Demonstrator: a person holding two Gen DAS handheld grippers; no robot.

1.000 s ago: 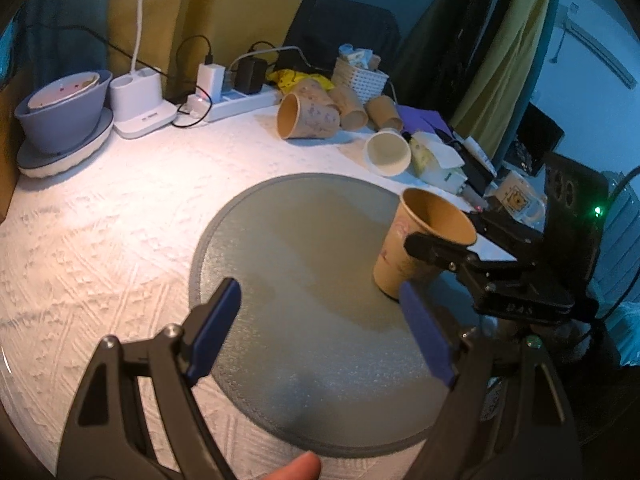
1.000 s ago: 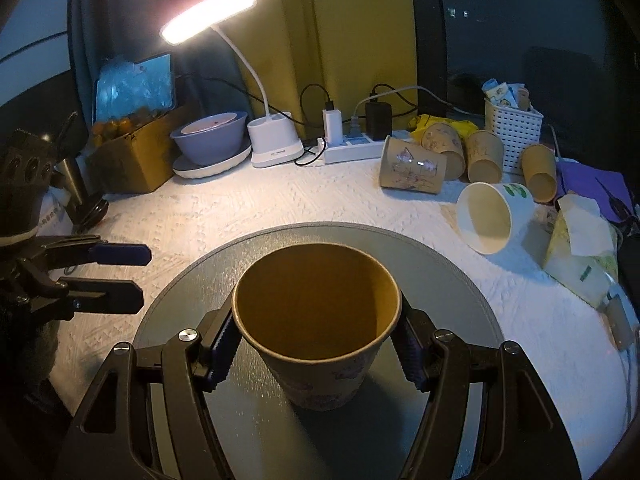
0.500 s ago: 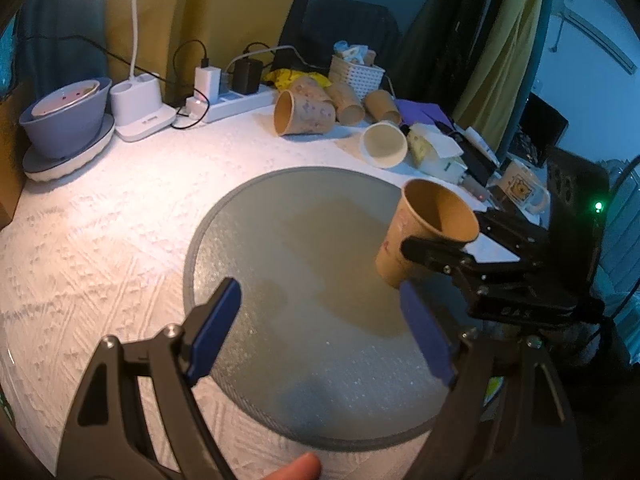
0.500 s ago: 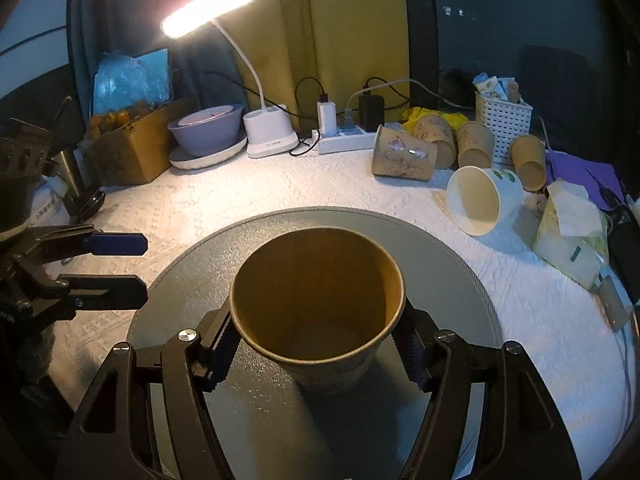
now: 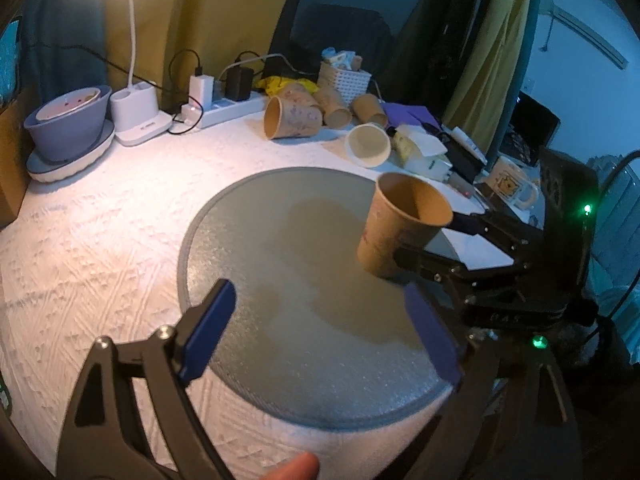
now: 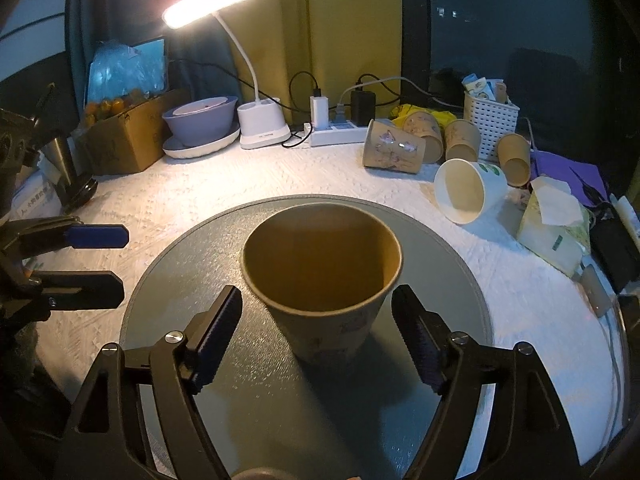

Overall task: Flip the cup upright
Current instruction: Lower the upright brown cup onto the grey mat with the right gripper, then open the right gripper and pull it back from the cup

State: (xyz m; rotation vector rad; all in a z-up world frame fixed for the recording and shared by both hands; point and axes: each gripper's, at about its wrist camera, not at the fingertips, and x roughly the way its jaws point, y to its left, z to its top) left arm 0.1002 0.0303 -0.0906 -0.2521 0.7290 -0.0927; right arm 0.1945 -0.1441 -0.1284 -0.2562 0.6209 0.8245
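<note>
A brown paper cup [image 6: 322,280] stands upright, mouth up, on the round grey mat [image 6: 452,280]. My right gripper [image 6: 318,336] is open, its blue-padded fingers on either side of the cup with a gap on each side. In the left wrist view the cup [image 5: 402,228] stands at the mat's [image 5: 280,272] right side, with the right gripper's black fingers [image 5: 436,264] beside it. My left gripper [image 5: 320,328] is open and empty above the mat's near part; it also shows in the right wrist view [image 6: 96,260] at the left.
Several paper cups [image 6: 394,150] lie on their sides at the back, a white one [image 6: 466,190] nearest. A desk lamp [image 6: 260,124], power strip [image 6: 338,132], bowl on a plate [image 6: 200,124], white basket [image 6: 490,124], tissue pack [image 6: 554,224] and cardboard box [image 6: 120,140] ring the mat.
My right gripper has opened and let go of the cup, which now stands on the mat. The left gripper has stayed open and drawn back slightly.
</note>
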